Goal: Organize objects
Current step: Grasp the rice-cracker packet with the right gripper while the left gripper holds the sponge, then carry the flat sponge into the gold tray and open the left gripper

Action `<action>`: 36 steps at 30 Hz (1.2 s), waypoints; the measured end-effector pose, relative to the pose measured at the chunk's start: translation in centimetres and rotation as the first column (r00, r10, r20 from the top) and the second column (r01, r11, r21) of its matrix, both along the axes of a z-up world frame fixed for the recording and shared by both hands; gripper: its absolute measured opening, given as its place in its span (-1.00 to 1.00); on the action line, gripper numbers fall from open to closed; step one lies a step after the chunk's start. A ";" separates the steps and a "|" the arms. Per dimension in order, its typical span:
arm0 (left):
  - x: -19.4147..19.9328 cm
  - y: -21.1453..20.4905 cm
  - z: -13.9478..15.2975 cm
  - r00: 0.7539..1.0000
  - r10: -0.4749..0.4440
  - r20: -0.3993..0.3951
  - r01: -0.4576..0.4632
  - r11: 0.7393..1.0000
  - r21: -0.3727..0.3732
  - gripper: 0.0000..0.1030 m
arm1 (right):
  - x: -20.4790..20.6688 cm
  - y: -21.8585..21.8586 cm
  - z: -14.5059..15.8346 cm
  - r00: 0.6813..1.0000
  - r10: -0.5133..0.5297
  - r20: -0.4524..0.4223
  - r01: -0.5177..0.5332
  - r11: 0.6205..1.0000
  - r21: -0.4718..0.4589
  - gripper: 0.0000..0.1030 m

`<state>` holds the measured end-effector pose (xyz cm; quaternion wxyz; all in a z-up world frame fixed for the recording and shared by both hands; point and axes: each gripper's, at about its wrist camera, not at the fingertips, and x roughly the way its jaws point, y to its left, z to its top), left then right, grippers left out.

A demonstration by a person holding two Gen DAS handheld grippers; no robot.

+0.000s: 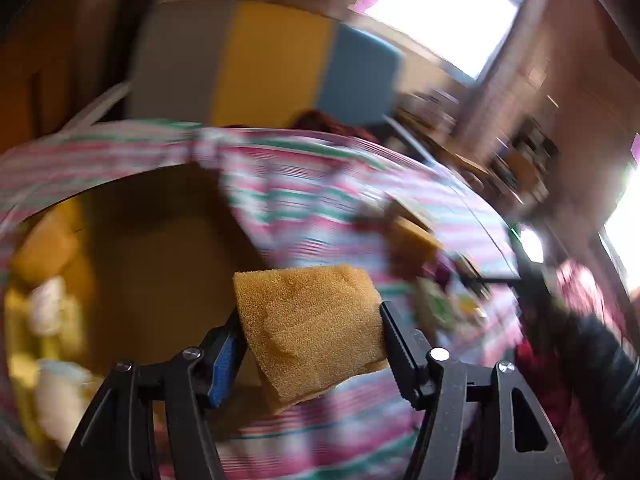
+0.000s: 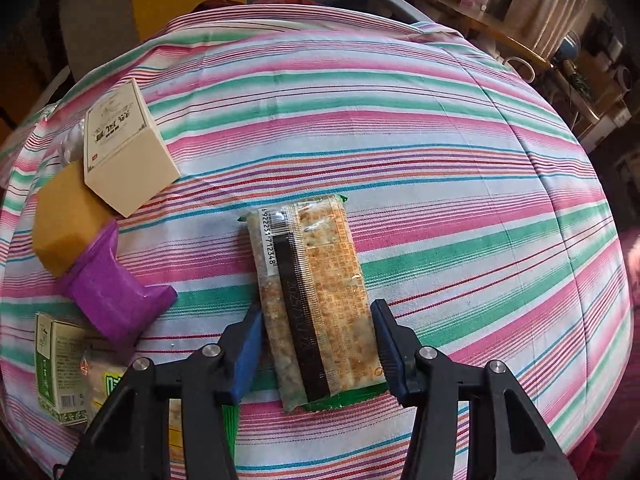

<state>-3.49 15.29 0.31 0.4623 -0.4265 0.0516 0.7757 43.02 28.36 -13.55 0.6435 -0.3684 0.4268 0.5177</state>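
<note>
A yellow sponge [image 1: 310, 330] sits clamped between the black fingers of the left gripper [image 1: 312, 344], held above a table draped in a pink, green and white striped cloth [image 1: 304, 200]; the surroundings, including a second sponge [image 1: 416, 240], are motion-blurred.

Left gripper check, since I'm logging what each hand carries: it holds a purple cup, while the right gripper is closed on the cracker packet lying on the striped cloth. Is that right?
One thing is wrong: the left gripper holds a tan sponge, not a purple cup, as the left wrist view shows. The right gripper is indeed closed on the cracker packet on the striped cloth.
</note>
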 end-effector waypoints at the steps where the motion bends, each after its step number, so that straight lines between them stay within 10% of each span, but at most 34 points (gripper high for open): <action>1: -1.5 -1.0 0.0 0.999 0.047 -0.003 -0.047 0.999 -0.007 0.25 | 0.2 -0.1 0.1 1.000 0.003 0.002 -0.003 1.000 0.000 0.01; 7: -9.1 -5.9 -2.3 0.969 0.246 -0.007 -0.244 0.959 -0.141 0.25 | 0.4 -0.2 0.0 1.000 0.026 0.008 -0.026 1.000 -0.001 0.02; 18: -12.5 -7.1 -8.1 0.955 0.297 -0.031 -0.288 0.892 -0.349 0.32 | 0.6 -0.9 0.6 0.999 0.039 0.015 -0.039 0.999 0.000 0.02; 36: -6.5 -10.7 -1.8 0.909 0.373 -0.187 -0.408 0.889 -0.207 0.55 | 0.0 0.1 -0.1 0.989 0.144 0.039 -0.144 0.990 -0.009 -0.02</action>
